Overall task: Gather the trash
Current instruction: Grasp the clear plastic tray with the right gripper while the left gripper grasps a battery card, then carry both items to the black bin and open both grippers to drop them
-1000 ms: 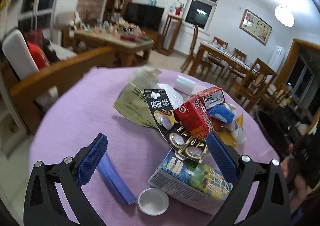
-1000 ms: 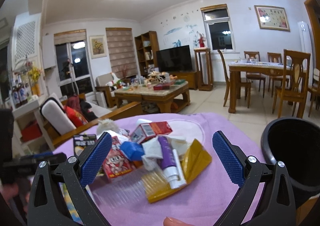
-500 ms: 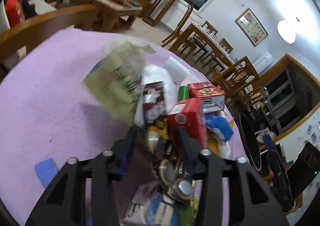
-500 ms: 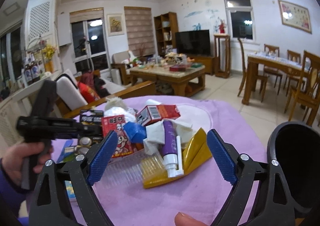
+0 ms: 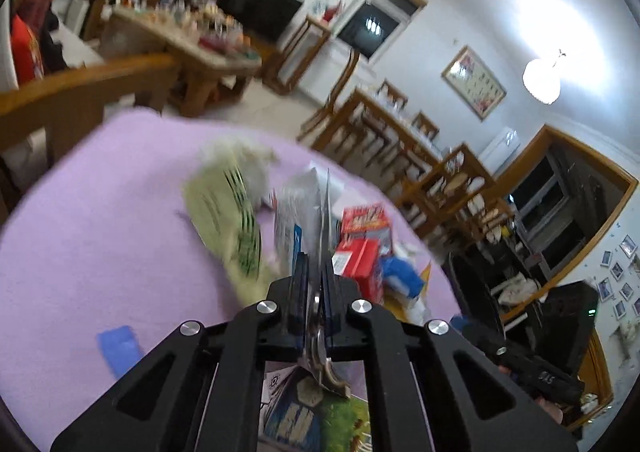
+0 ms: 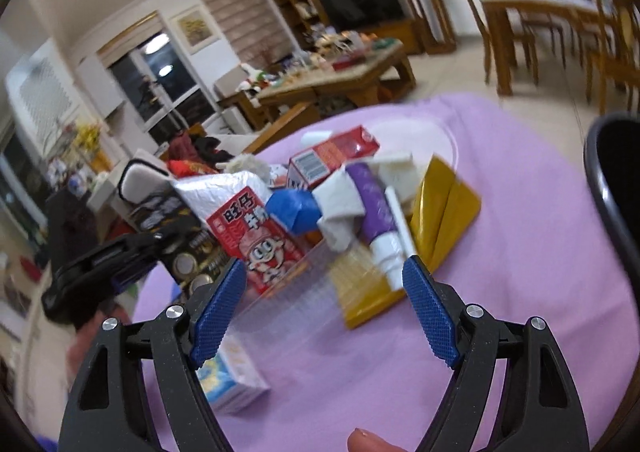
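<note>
A heap of trash lies on the purple tablecloth (image 5: 92, 236). My left gripper (image 5: 316, 272) is closing its jaws on a black battery card (image 5: 325, 211), which shows edge-on between the pads. The right wrist view shows the same left gripper (image 6: 156, 248) gripping the battery card (image 6: 186, 262) at the heap's left. My right gripper (image 6: 322, 280) hangs low over the heap's near side with its jaws closing but still wide. A clear plastic tray (image 6: 288, 308) lies between them, untouched. Just beyond are a purple tube (image 6: 376, 207), a red drink carton (image 6: 260, 240) and a gold packet (image 6: 444, 219).
A black bin (image 6: 612, 191) stands at the table's right edge, also the bin (image 5: 472, 292) in the left view. A green bag (image 5: 236, 236), a blue strip (image 5: 120, 348) and a milk carton (image 6: 232, 376) lie around the heap. A person's fingertip (image 6: 368, 440) shows below.
My left gripper went from wide open to shut on the battery card and raised it off the heap. My right gripper tilted down toward the heap and its jaws narrowed slightly.
</note>
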Action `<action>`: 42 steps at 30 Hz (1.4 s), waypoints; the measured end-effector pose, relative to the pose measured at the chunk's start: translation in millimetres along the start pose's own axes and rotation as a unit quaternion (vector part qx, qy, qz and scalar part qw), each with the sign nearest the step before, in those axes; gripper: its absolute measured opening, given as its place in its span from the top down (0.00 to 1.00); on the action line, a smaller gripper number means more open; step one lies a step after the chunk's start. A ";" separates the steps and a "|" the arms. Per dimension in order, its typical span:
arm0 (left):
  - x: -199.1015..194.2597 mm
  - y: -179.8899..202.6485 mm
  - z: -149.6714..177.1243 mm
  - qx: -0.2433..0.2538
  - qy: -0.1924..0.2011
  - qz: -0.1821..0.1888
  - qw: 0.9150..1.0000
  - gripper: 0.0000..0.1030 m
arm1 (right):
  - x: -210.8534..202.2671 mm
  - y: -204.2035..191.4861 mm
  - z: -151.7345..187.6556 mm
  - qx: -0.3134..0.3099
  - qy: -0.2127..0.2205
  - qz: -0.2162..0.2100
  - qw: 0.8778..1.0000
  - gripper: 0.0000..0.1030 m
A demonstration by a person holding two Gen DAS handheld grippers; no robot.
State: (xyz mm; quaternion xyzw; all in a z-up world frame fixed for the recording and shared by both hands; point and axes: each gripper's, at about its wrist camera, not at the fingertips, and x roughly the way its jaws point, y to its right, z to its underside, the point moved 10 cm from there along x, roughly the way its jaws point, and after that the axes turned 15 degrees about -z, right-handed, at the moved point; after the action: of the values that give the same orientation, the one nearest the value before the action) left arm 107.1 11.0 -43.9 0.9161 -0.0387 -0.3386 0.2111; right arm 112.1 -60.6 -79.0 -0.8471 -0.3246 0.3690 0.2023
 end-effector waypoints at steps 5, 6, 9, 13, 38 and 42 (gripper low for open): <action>-34.0 -0.4 -13.7 -0.004 0.045 0.010 0.999 0.95 | 21.2 -7.7 17.2 0.036 -0.016 0.029 0.999 0.23; -38.8 -0.3 -13.9 0.000 0.050 0.010 0.999 0.95 | 27.2 -9.0 20.7 0.039 -0.021 0.035 0.998 0.23; -42.4 3.8 -17.7 0.003 0.053 0.023 0.998 0.95 | 43.2 -15.2 31.2 0.042 -0.034 0.056 0.997 0.30; -33.6 -2.7 -11.7 0.019 0.030 0.013 0.999 0.95 | 46.7 -14.9 35.4 0.034 -0.022 0.089 0.995 0.46; -28.5 50.5 10.8 0.052 -0.001 0.051 0.997 0.99 | -26.6 -20.7 26.9 0.005 0.017 0.015 1.000 0.62; -31.9 79.4 7.0 0.070 0.006 0.060 0.996 0.99 | -58.9 -24.9 4.6 -0.005 0.050 -0.005 0.999 0.62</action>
State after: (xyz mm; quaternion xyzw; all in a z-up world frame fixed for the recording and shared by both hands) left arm 83.9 -56.8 3.4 0.9267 -0.1158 -0.3164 0.1662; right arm 68.2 -83.7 -38.4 -0.8637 -0.3203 0.3233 0.2163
